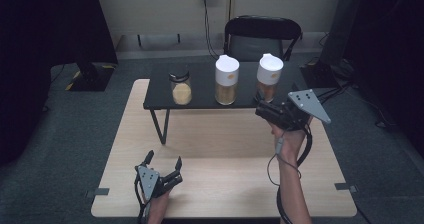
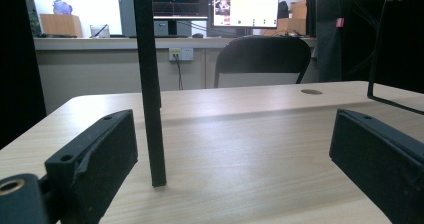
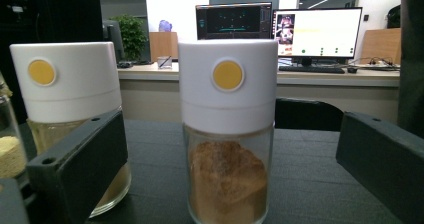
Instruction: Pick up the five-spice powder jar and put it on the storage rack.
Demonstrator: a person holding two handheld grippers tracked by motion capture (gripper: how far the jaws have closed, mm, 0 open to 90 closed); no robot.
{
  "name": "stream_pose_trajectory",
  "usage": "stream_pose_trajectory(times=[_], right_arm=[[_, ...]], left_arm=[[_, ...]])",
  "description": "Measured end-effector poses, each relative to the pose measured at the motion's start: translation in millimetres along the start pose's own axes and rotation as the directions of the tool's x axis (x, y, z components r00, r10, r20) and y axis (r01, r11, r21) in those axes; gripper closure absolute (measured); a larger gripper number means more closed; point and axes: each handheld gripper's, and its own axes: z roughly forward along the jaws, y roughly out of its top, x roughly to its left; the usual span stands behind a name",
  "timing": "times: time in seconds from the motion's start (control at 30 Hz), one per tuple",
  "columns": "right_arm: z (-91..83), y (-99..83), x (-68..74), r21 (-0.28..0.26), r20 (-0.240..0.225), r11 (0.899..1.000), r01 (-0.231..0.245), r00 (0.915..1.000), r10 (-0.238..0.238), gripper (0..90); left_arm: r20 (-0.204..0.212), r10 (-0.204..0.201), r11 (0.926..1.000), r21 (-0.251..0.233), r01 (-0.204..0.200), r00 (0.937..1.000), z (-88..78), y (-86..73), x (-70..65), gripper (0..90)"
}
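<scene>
Right gripper at brown-powder jar — jaws wide, untouching

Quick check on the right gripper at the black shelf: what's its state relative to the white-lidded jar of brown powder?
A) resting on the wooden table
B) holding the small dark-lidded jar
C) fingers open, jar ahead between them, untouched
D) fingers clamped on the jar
C: in the right gripper view the fingers stand wide apart either side of the brown-powder jar, clear of its glass; the high view puts the right gripper just in front of that jar on the black shelf.
</scene>
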Motion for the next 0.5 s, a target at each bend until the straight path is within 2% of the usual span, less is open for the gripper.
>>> stream_pose_trajectory(times=[0.07,0.5], right_arm=[[-2.4,-2.3,-0.1,-0.023,-0.012,1.0,-0.013,0.9998,0.013,0.0],[-12.5,-8.8,6.8,-0.029,-0.021,1.0,-0.009,0.9997,0.008,0.0]], left_arm=[[0.0,0.0,1.0,0.0,0.0,1.0,0.0,0.0,0.0,4.6],[0.0,0.002,1.0,0.001,-0.002,1.0,-0.2,0.0,0.2,4.5]])
